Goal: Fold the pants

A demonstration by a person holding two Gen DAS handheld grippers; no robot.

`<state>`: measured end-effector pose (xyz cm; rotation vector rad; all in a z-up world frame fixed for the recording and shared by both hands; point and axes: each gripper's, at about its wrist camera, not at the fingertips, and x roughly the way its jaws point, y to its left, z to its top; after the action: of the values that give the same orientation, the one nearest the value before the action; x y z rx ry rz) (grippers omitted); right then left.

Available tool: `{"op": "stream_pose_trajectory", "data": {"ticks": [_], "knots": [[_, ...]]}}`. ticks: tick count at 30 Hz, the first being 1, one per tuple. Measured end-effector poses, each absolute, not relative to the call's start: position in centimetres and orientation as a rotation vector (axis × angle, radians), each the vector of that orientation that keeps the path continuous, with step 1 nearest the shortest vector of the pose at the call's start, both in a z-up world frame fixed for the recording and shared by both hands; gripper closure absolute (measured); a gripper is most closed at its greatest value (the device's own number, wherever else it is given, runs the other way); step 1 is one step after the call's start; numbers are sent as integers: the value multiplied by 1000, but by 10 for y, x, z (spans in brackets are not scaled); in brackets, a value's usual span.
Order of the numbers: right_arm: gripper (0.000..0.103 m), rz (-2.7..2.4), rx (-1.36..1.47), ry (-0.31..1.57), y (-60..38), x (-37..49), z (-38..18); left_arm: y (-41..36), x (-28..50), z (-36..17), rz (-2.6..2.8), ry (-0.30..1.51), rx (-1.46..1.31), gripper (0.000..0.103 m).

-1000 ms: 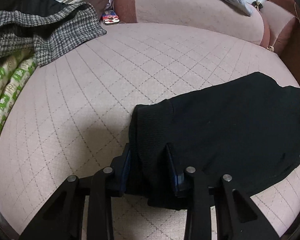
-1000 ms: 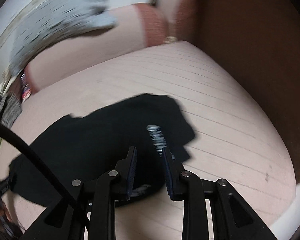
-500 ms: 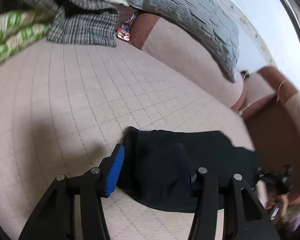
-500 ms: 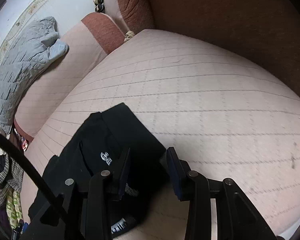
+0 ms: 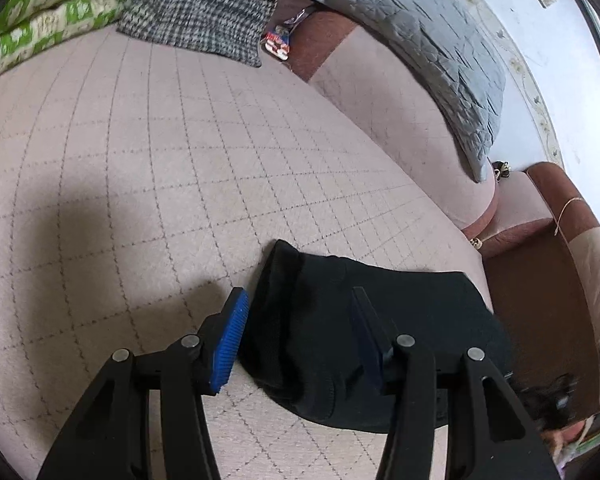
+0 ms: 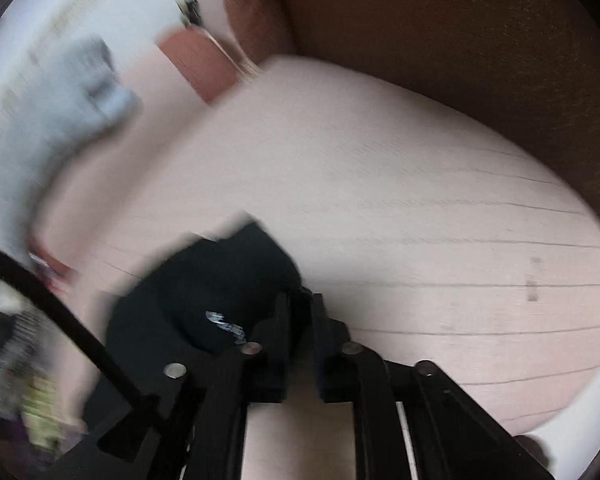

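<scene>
Pink sofa (image 5: 148,168) holds your folded black pants (image 5: 364,336). Your left gripper (image 5: 300,332) jaws gape wide, holding nothing. Your right gripper (image 6: 300,320) jaws pinch the pants' edge.

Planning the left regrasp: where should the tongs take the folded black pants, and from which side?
Grip the thick rolled edge at the left end of the folded black fabric pants, coming in low along the quilted pink cushion from its left. That edge stands proud and exposed; the open left tongs already straddle it.
</scene>
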<state>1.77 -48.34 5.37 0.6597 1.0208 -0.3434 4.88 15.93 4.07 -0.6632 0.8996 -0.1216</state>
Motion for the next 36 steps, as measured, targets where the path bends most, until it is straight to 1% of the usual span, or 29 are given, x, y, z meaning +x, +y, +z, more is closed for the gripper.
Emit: {"op": "stream_pose_trajectory", "data": {"ticks": [2,7,11,13,14,15,16,17,19,20,23,24,26,30,34,36], "knots": [[87,-419,605,1048,-483,17,43,158,47,42,-112,899,-645,52],[87,-316,635,882,-465,15,68,150,46,49,-123,872,-589,48],[86,-142,609,895,-432,46,71,123,44,53,-222,864,-510,43],[76,-59,654,918,-421,65,58,107,43,52,-251,880,-446,41],[67,-40,685,942,-418,76,45,99,44,50,-251,894,-418,41],[62,-50,719,973,-419,87,31,94,45,47,-244,911,-395,41],[62,-79,742,1007,-423,95,16,91,46,43,-228,933,-379,41],[67,-118,770,1044,-427,102,0,91,48,40,-220,948,-378,41],[68,-158,797,1023,-427,104,-2,95,49,41,-225,944,-406,41],[64,-173,774,1029,-423,105,4,99,48,44,-226,933,-422,41],[64,-128,614,987,-396,112,36,115,49,52,-198,895,-463,41],[60,-104,561,982,-384,115,45,121,49,53,-183,890,-481,41],[47,-79,502,985,-362,122,52,133,51,52,-141,900,-519,41],[46,-66,413,986,-316,137,49,153,47,42,-60,926,-545,41],[46,-143,164,839,-267,118,73,168,43,35,-25,933,-548,41],[41,-188,121,790,-261,111,81,173,44,29,-19,948,-574,41]]}}
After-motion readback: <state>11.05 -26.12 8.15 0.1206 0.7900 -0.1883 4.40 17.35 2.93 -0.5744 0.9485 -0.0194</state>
